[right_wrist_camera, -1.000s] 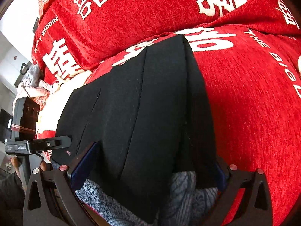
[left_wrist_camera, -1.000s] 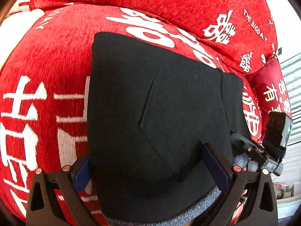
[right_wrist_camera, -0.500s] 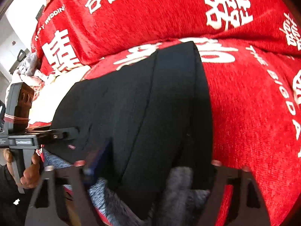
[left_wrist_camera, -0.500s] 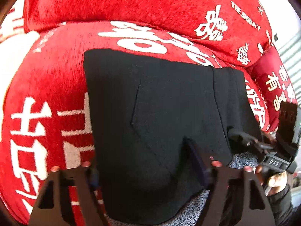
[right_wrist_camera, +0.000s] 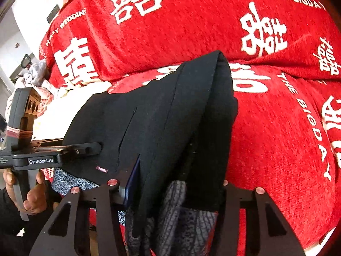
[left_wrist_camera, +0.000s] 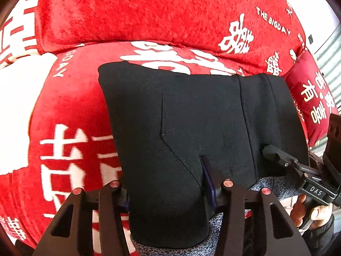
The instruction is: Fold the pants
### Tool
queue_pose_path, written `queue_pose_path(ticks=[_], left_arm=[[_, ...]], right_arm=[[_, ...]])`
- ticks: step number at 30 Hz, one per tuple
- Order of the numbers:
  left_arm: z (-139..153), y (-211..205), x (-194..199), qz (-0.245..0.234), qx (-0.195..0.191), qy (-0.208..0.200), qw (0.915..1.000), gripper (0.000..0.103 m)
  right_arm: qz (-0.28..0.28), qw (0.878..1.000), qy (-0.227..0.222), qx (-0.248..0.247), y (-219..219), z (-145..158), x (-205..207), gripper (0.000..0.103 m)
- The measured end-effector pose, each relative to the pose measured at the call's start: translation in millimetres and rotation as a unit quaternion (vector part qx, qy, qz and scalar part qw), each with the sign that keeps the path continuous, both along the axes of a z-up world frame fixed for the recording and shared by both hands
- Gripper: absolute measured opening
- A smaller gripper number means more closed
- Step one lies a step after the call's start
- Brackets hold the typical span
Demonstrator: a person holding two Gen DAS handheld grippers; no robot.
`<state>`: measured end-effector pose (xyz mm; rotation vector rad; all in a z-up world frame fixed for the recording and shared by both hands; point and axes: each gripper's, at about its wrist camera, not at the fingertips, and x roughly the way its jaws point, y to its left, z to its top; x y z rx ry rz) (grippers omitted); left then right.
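Black pants (left_wrist_camera: 191, 128) with a grey fleece lining lie folded on a red sofa seat; they also show in the right wrist view (right_wrist_camera: 162, 123). My left gripper (left_wrist_camera: 166, 183) has closed its fingers onto the near left edge of the pants, with cloth bunched between them. My right gripper (right_wrist_camera: 174, 183) pinches the near right edge, where the layers stack thick. The right gripper body (left_wrist_camera: 302, 170) shows at the right of the left wrist view. The left gripper body (right_wrist_camera: 42, 155) shows at the left of the right wrist view.
The red sofa seat (left_wrist_camera: 70, 111) with white characters runs under the pants, its back cushion (left_wrist_camera: 149, 10) behind. A dark red pillow (left_wrist_camera: 313, 98) lies at the right end. A pile of clothes (right_wrist_camera: 34, 74) sits at the far left.
Both grippers' fingers have closed inward from wide open onto the near edge of the pants. The cloth has bunched up between them.
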<state>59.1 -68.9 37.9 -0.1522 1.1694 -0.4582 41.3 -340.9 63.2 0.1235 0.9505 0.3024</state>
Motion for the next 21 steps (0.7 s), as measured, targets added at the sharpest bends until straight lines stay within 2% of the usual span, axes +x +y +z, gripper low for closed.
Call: queue_pose_path(ticks=[11,21], left_arm=[[30,77,-13,0.046,0.022,-0.023,0.9984,0.052],[19,126,1,0.079,0.03,-0.004,0.9964,0.052]], right_arm=[[0.043,0.999,-0.025,0.007,81,28,10,0.053],[0.057,0.998,-0.005,0.008,135,19,33,0.053]])
